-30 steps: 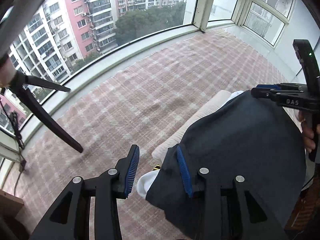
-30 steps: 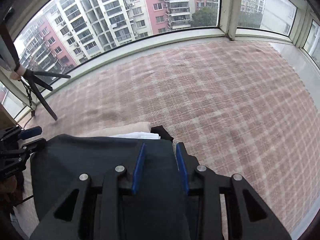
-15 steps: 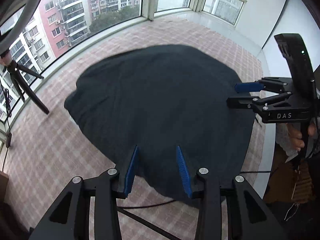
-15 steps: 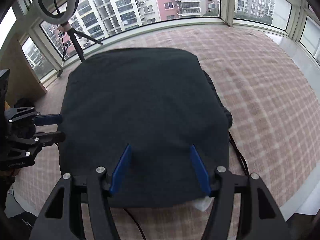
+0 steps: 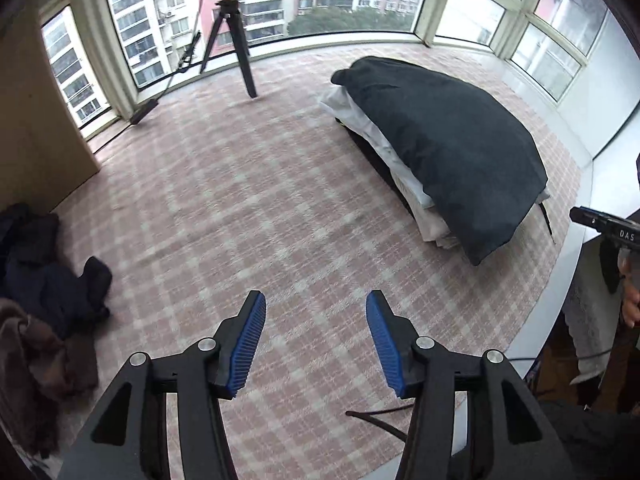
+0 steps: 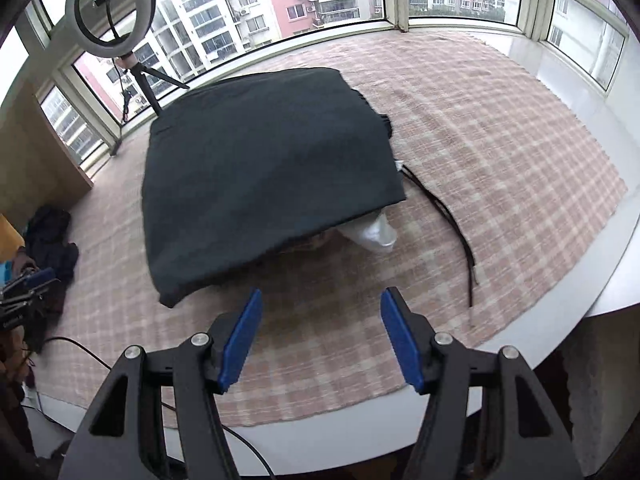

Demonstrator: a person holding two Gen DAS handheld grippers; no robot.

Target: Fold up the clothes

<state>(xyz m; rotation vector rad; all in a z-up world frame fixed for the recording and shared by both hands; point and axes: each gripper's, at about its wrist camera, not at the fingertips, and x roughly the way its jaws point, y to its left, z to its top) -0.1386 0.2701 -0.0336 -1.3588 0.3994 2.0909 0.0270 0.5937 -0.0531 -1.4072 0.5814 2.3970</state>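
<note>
Left gripper (image 5: 316,340) sits nearest the lens, blue pads apart with nothing between them, jaws opening, only checked cloth (image 5: 248,208) under the gap. Right gripper (image 6: 320,340) reads the same in its own view: pads spread, empty, over the cloth's near edge where the white table rim (image 6: 616,292) curves past. Neither tool touches any garment. Just beyond the right gripper, ahead and slightly left, lies the dark garment (image 6: 264,168), folded flat as the top of a stack, one near corner hanging down onto the cloth. White clothes (image 6: 372,232) poke out under its right front edge, and a black cord (image 6: 452,216) trails off to the right toward the rim. From the left wrist view the same stack (image 5: 452,148) is ahead and well to the right, its long axis running from the far window toward the near right rim, pale layers visible along its left side. Left of the left gripper, at the cloth's edge, sits a loose heap of dark clothes (image 5: 48,280) with a brown piece (image 5: 36,356) nearer the lens; this looks like the unfolded pile. Judgement: the stacked piece seems done, so the next pick probably comes from that heap, which lies on the left hand's side and well apart from the right. Farther back a tripod (image 5: 236,40) stands at the window, and the right wrist view shows a ring light (image 6: 110,8) on it.
</note>
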